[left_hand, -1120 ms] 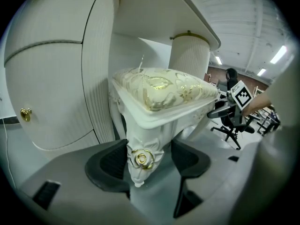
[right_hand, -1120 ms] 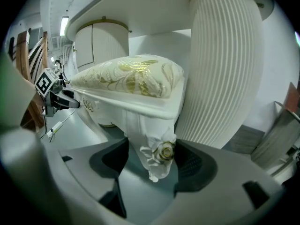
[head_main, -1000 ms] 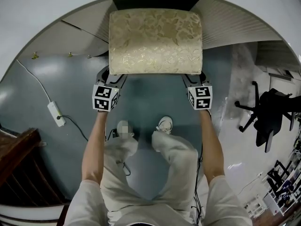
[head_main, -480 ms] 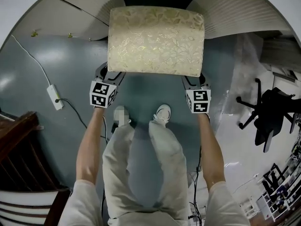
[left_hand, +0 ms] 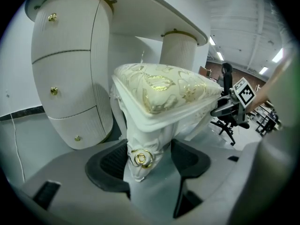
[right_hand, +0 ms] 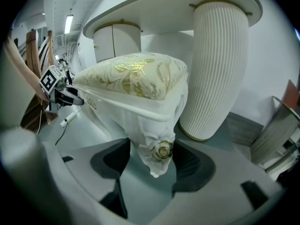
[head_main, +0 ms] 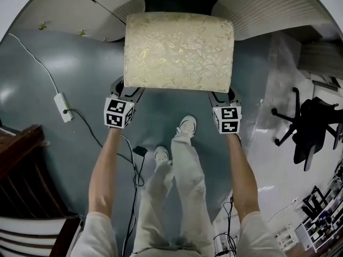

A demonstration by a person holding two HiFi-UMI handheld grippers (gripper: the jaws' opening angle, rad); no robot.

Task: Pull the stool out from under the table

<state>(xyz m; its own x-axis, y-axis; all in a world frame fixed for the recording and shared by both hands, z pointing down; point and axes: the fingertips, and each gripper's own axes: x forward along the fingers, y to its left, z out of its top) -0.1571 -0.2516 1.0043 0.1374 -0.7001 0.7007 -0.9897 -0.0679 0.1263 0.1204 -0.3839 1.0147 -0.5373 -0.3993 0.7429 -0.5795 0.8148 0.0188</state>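
Right claw grips stool (rosette leg).

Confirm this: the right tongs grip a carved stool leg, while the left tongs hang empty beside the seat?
No. The left tongs aren't empty: the left gripper view shows them closed on a carved stool leg as well. The right tongs do grip the other leg.
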